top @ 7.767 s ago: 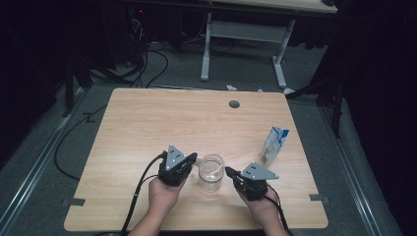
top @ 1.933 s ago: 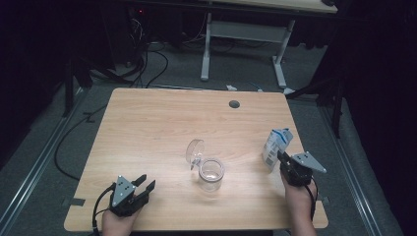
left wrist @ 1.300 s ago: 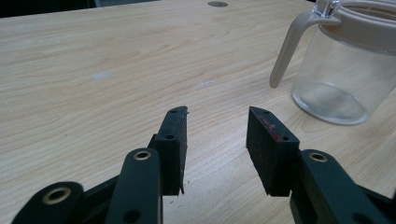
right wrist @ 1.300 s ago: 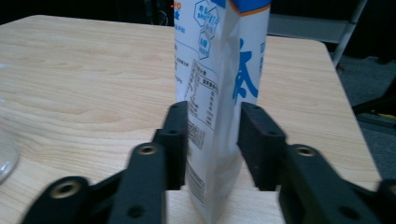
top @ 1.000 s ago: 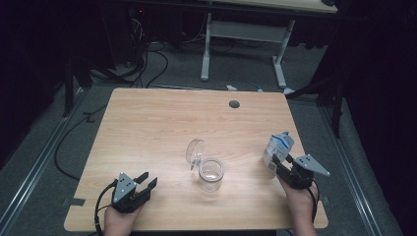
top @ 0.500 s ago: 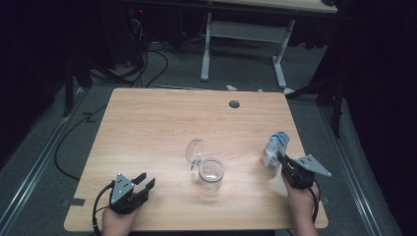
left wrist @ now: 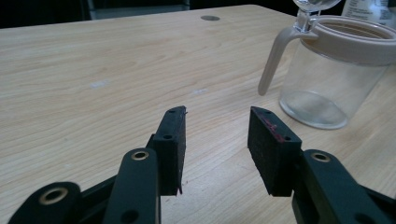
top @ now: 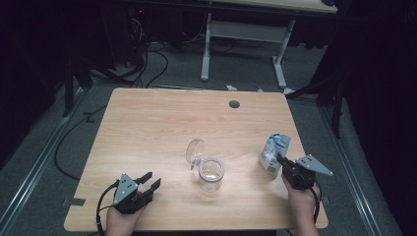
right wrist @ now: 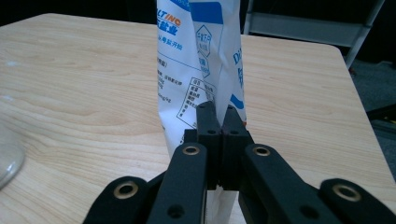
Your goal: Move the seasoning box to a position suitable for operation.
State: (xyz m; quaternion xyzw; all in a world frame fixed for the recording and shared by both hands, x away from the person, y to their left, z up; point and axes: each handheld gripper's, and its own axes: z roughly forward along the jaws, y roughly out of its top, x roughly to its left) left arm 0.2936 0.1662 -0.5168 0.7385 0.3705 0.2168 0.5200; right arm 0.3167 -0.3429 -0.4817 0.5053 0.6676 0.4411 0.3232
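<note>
Right gripper view puts our right gripper (right wrist: 217, 122) clamped on the lower edge of the white-and-blue bag (right wrist: 201, 60), which stands upright with its long axis vertical, its top toward twelve o'clock. We read "INC" in orange and small print too fine to make out. On the table (top: 147, 128) the bag sits at the jar's (top: 211, 173) three o'clock. Our left gripper (left wrist: 215, 140) rests with jaws apart, the jar at its two o'clock.

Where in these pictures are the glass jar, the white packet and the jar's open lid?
glass jar (top: 211, 174), high view, on its clear side wall.
white packet (right wrist: 191, 65), right gripper view, on its printed front.
open lid (top: 194, 149), high view, on the middle of the clear flap.
</note>
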